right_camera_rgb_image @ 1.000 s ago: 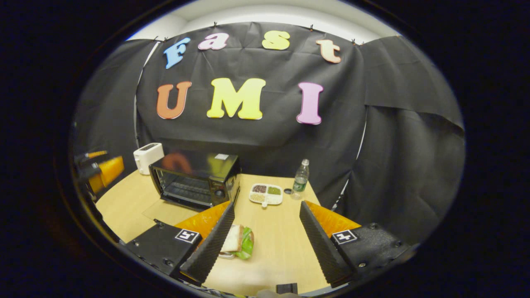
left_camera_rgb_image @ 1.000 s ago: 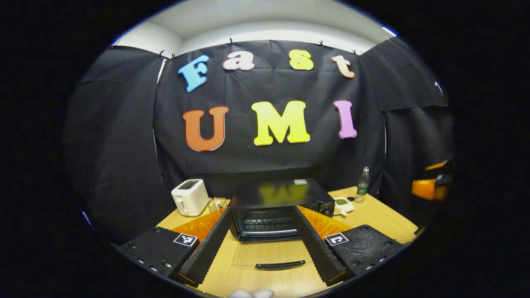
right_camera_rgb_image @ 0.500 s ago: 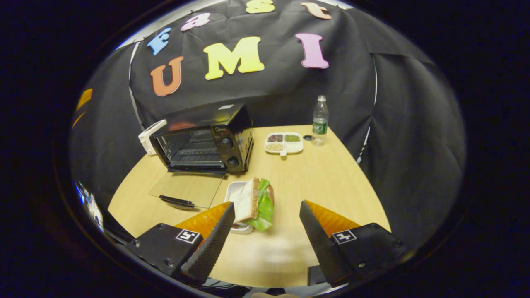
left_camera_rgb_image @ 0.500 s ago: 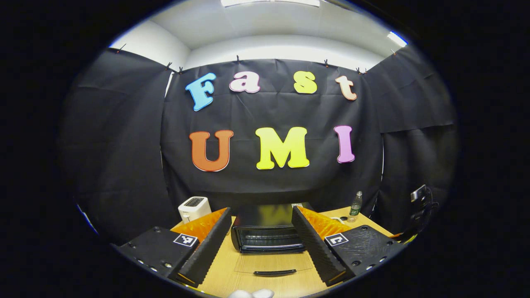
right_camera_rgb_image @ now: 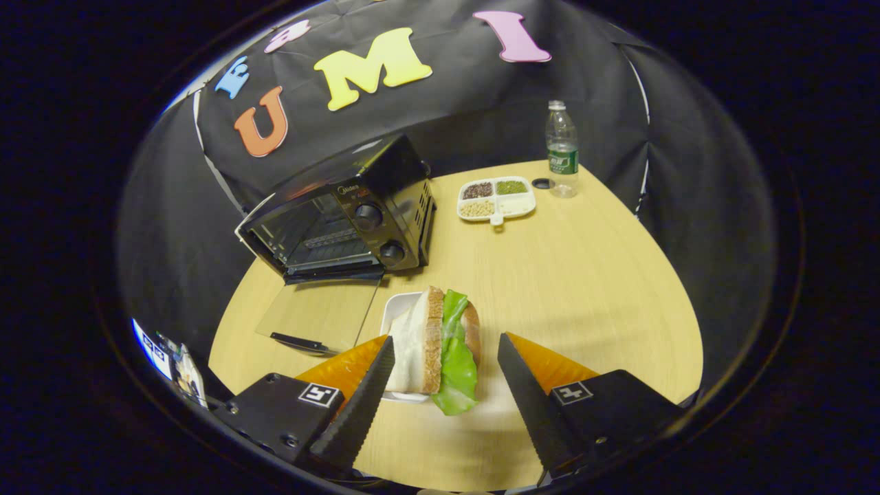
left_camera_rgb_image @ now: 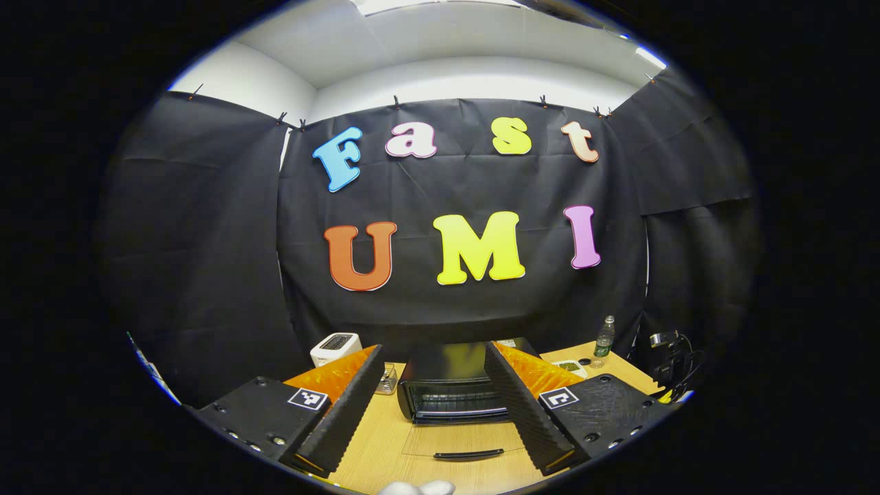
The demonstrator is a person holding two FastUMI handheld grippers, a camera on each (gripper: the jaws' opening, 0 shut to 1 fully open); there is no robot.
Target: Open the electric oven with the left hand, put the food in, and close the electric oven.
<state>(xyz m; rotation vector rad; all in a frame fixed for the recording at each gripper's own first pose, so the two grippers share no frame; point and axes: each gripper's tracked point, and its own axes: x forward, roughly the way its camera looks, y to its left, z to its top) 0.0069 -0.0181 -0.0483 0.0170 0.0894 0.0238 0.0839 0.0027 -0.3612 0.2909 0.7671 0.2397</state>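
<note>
The black electric oven [right_camera_rgb_image: 344, 213] stands on the round wooden table [right_camera_rgb_image: 584, 275] with its glass door [right_camera_rgb_image: 317, 317] folded flat onto the tabletop. In front of it a sandwich with lettuce [right_camera_rgb_image: 440, 340] rests on a small white dish [right_camera_rgb_image: 395, 316]. My right gripper [right_camera_rgb_image: 443, 405] hovers open just above the sandwich, a finger on each side, not touching it. In the left gripper view the oven [left_camera_rgb_image: 450, 385] and its lowered door handle [left_camera_rgb_image: 462, 454] lie ahead between the fingers of my open left gripper [left_camera_rgb_image: 430, 412], which is held back from them and holds nothing.
A divided white tray of grains [right_camera_rgb_image: 496, 199] and a water bottle [right_camera_rgb_image: 562, 151] with its cap beside it stand at the far side of the table. A white toaster [left_camera_rgb_image: 335, 347] and a small wire holder [left_camera_rgb_image: 387, 379] sit left of the oven.
My right gripper has swung down and forward over the sandwich, which now lies between its fingers. The left gripper has drawn back and tilted up from the open oven.
</note>
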